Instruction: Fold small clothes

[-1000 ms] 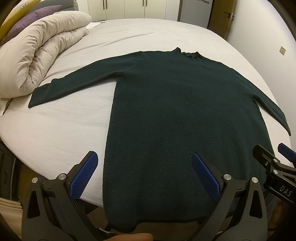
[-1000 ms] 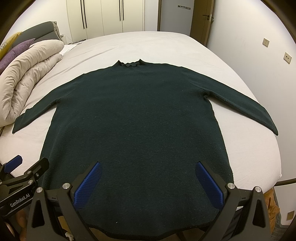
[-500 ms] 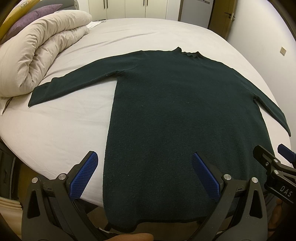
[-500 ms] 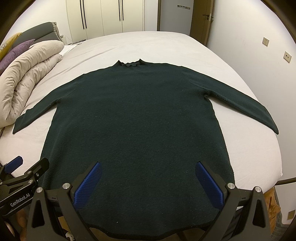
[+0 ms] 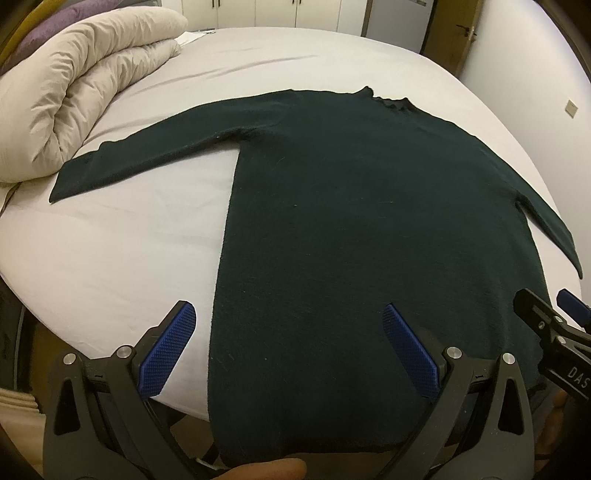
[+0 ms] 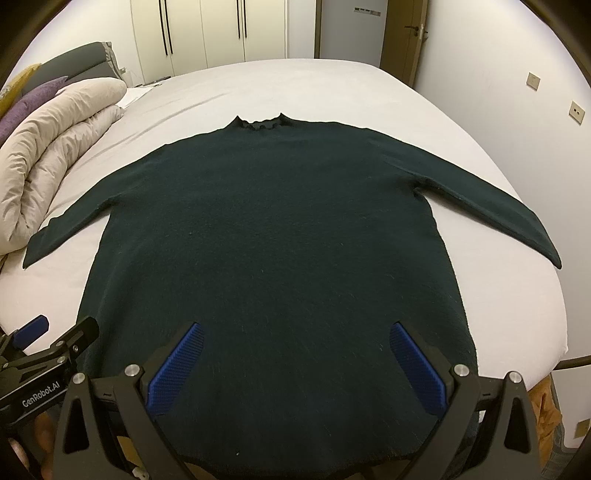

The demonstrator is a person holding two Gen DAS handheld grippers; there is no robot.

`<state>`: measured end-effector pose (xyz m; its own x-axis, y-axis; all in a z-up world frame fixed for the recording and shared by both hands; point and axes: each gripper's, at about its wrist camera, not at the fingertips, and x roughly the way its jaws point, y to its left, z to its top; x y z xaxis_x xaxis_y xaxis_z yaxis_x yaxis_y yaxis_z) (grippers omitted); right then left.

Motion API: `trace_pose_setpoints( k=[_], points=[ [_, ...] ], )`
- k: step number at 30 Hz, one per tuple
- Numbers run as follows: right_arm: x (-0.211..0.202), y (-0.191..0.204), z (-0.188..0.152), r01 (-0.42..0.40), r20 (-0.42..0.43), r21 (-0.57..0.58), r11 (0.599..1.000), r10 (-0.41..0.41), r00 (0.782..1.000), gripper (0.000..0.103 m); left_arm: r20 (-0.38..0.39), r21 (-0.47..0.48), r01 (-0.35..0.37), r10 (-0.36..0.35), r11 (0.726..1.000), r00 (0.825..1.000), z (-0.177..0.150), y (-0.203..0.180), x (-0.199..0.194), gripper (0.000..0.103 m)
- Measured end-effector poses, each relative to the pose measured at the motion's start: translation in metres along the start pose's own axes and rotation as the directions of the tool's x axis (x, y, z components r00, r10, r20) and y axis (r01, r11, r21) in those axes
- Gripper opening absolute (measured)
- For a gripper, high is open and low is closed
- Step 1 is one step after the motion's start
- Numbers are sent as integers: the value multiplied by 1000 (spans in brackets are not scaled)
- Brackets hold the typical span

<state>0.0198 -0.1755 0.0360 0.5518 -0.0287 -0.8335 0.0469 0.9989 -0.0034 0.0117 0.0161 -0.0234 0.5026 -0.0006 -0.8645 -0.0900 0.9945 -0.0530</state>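
Observation:
A dark green long-sleeved sweater (image 5: 351, 221) lies flat on the bed, collar away from me, both sleeves spread out; it also fills the right wrist view (image 6: 273, 251). Its hem hangs over the bed's near edge. My left gripper (image 5: 288, 321) is open and empty, held above the hem's left part. My right gripper (image 6: 295, 343) is open and empty, held above the hem's middle. Each gripper shows at the edge of the other's view: the right one (image 5: 554, 332), the left one (image 6: 48, 343).
The bed has a pale sheet (image 5: 110, 251). A rolled beige duvet (image 5: 74, 96) and purple pillow (image 6: 33, 99) lie at the far left, close to the left cuff (image 5: 70, 181). Wardrobes (image 6: 221, 33) and a door (image 6: 402, 37) stand behind; a wall (image 6: 535, 74) is at right.
Almost nothing: both grippers stay open and hover over the hem. The left wrist view has shifted very slightly.

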Motion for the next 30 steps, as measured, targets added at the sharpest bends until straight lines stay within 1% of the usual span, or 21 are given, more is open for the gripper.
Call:
trace_pose_setpoints(
  k=[10,13,15,17,19,20,22,24,25,26,27,28,29,30],
  points=[
    [14,9,9,2,-14,-19,1000,-2,1000,103,-16,-44,-1,0,999,1000,11,24,18,103],
    [18,12,16,-9,-14,-26,1000,9,1000,103,-1,-54,10,-10,999,1000,17,31,19,103],
    [20,16,22,-24,-11,-32,999,24,1000,103,17,-58,19,-18,998,1000,22,38,20,103],
    [21,18,29,-53,-3,-34,998,53,999,103,26,-85,47,-45,995,999,29,49,22,103],
    [23,21,39,-105,3,-33,994,106,994,103,35,-161,93,-88,983,995,40,71,26,103],
    [24,23,43,-126,7,-33,991,127,992,103,43,-184,105,-99,977,994,43,78,26,103],
    [28,27,52,-171,14,-31,985,171,985,103,83,-260,136,-119,956,989,54,105,28,103],
    [32,33,60,-212,18,-30,977,213,977,103,147,-347,206,-164,915,975,67,136,29,103],
    [35,35,63,-233,17,-26,972,234,972,103,185,-399,268,-209,877,960,73,156,31,103],
    [38,36,67,-259,14,-15,966,260,966,103,220,-453,319,-242,833,945,77,177,34,103],
    [42,38,70,-287,10,0,958,287,958,103,270,-495,357,-251,792,930,80,195,36,103],
    [47,38,72,-313,5,17,950,313,950,103,324,-521,392,-249,758,913,82,212,36,103],
    [52,39,75,-339,-2,40,940,339,941,103,343,-549,403,-242,732,907,84,227,39,103],
    [57,39,76,-360,-9,60,931,361,933,103,345,-578,412,-247,704,906,86,240,43,103]
  ],
)
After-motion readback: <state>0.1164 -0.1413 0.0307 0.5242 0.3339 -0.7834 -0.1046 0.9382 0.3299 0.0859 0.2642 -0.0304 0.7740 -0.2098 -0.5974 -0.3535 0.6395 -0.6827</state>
